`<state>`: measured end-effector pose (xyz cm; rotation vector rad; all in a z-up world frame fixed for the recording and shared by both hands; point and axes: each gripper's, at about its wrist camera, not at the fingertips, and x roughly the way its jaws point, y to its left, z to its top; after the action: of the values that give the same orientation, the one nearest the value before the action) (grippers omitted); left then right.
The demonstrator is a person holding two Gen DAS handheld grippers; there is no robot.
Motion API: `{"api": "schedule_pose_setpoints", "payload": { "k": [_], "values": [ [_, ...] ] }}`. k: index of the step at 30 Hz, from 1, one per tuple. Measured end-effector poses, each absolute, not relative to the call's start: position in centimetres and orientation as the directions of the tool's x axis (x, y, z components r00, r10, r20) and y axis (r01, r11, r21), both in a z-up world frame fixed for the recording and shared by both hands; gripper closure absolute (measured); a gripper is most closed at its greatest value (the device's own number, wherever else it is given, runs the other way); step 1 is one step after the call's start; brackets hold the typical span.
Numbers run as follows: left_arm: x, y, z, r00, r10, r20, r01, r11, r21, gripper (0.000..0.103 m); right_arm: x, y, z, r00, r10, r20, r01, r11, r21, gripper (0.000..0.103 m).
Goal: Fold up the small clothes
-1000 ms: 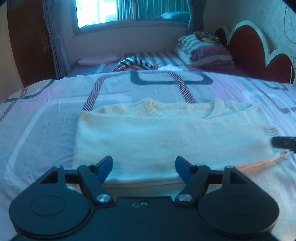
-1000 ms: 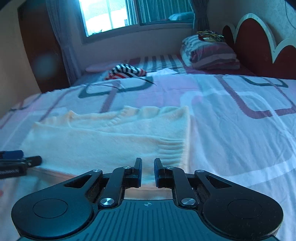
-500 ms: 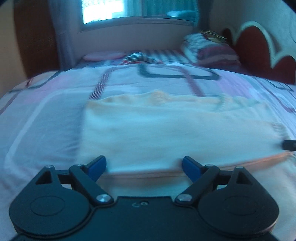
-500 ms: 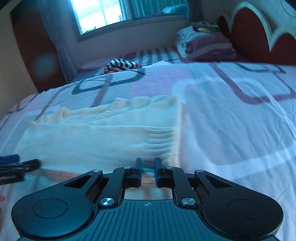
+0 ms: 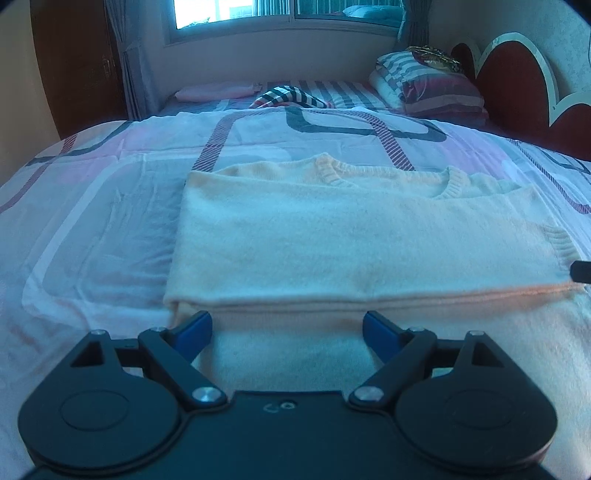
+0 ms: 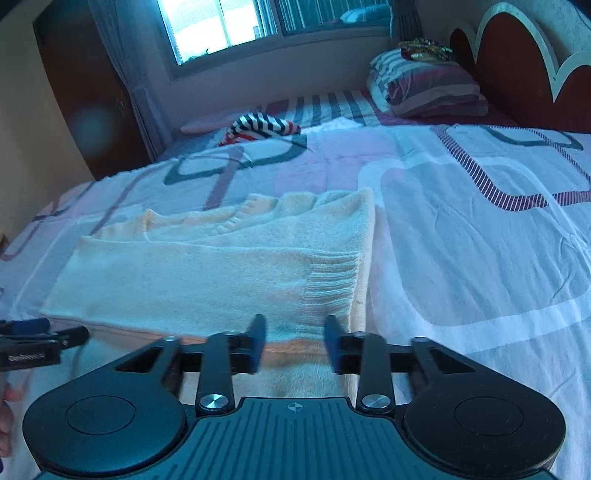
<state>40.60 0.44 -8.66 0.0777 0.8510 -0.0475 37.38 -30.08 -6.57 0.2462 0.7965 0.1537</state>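
Cream knit sweater (image 5: 354, 243) lies folded on the patterned bedsheet (image 5: 92, 229), right gripper (image 6: 293, 341) just opening over its near edge, left gripper (image 5: 286, 332) spread wide. Further back: striped pillows (image 5: 428, 85), scalloped headboard (image 5: 517, 70), bright window (image 5: 280, 13).

A folded cream sweater (image 6: 221, 273) lies on a patterned bed (image 6: 480, 240). The right gripper (image 6: 293, 341), its blurred fingers (image 6: 256, 341) just opening, straddles the near hem, apparently not pressing it. The left gripper (image 6: 40, 341) shows at the left edge.
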Motion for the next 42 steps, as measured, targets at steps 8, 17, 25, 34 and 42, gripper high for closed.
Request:
{"api": "schedule_pose_setpoints", "payload": {
  "k": [8, 17, 25, 34, 42],
  "values": [
    [36.0, 2.8, -8.4, 0.647, -0.023, -0.762, 0.107, 0.992, 0.062, 0.017, 31.2, -31.3, -5.4, 0.680, 0.247, -0.690, -0.011, 0.945, 0.327, 0.064],
    [27.7, 6.6, -8.4, 0.629, -0.051, -0.776, 0.109, 0.994, 0.024, 0.019, 22.6, -32.2, -6.3, 0.632, 0.263, -0.729, 0.051, 0.925, 0.377, 0.064],
    [20.4, 8.0, -8.1, 0.626, -0.066, -0.777, 0.109, 0.994, 0.003, 0.022, 16.3, -32.6, -7.2, 0.591, 0.306, -0.746, 0.103, 0.889, 0.446, 0.064],
    [14.3, 9.3, -7.7, 0.607, -0.136, -0.783, 0.106, 0.990, -0.090, 0.037, 10.0, -33.8, -7.4, 0.600, 0.382, -0.703, 0.113, 0.830, 0.547, 0.064],
    [11.0, 10.7, -7.6, 0.598, -0.242, -0.764, 0.086, 0.967, -0.239, 0.046, 6.2, -34.1, -7.7, 0.595, 0.446, -0.668, 0.100, 0.784, 0.612, 0.065]
  ]
}}
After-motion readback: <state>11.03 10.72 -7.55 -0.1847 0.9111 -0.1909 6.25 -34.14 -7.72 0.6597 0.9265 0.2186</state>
